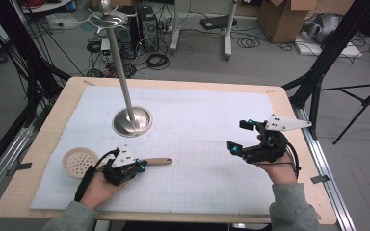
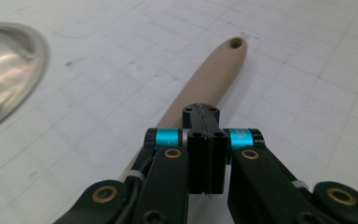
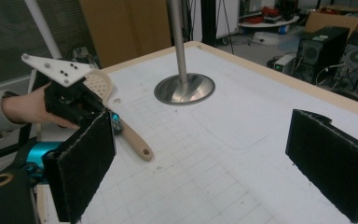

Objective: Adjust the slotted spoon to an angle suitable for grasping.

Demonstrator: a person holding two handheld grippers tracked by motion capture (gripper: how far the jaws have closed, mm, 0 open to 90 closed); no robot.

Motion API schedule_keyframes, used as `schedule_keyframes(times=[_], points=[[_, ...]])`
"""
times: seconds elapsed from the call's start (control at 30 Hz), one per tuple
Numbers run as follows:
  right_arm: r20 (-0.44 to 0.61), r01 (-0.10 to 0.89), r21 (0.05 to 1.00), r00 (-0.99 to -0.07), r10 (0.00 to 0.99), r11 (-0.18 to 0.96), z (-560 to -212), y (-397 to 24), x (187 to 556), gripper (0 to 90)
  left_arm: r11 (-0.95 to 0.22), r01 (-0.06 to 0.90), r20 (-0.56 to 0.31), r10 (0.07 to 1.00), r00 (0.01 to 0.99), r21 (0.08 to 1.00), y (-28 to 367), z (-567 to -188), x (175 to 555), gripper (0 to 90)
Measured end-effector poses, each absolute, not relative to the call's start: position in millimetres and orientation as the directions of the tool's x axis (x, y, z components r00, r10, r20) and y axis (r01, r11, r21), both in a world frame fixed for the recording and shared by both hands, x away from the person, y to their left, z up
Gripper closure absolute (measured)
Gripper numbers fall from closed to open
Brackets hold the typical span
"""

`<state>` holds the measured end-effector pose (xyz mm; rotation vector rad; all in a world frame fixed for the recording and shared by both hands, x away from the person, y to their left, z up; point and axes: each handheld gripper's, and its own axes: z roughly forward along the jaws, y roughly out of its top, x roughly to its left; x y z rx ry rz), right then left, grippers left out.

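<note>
Black jaws of the left gripper (image 2: 205, 140), seen in the left gripper view, are pressed together and clamped on the beige handle of the slotted spoon (image 2: 209, 79), whose free end with its hanging hole points away across the white gridded mat (image 2: 307, 56). From the high view, the left gripper (image 1: 134, 166) sits near the front left of the table (image 1: 289, 103), and the spoon (image 1: 79, 161) lies flat on the mat with its round perforated bowl toward the left edge and its handle running rightward through the closed jaws. The right gripper (image 1: 238, 137) is held well apart on the right side of the table, its two padded jaws spread wide with nothing between them, as the right gripper view confirms. Behind the spoon stands the metal rack (image 1: 125, 82): a round base resting on the mat, a slanted pole, and a ring of hooks at its top. Judged from this arrangement, the grasp on the handle is accomplished, while lifting the spoon clear of the mat and carrying it toward the rack, presumably to hang it by the handle hole, remains to be done. Whether the spoon is already slightly raised cannot be told.
</note>
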<state>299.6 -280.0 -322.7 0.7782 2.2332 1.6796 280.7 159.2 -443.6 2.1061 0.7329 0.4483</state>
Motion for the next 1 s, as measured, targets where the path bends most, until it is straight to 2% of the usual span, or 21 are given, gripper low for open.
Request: schedule_keyframes(times=[0.13, 0.43, 1.0], points=[[0.127, 0.271, 0.943, -0.830, 0.543, 0.194, -324, -279, 302, 7.2, -0.440, 0.369, 0.049, 0.694, 0.718, 0.818, 176, -435, 281, 89.5], [0.112, 0.249, 0.949, -0.840, 0.532, 0.194, -318, -275, 300, 7.3, -0.382, 0.408, 0.013, 0.743, 0.669, 0.829, 206, -428, 285, 89.6], [0.112, 0.255, 0.944, -0.843, 0.527, 0.208, -320, -273, 301, 7.2, -0.419, 0.495, 0.037, 0.790, 0.612, 0.761, 217, -442, 295, 89.5]])
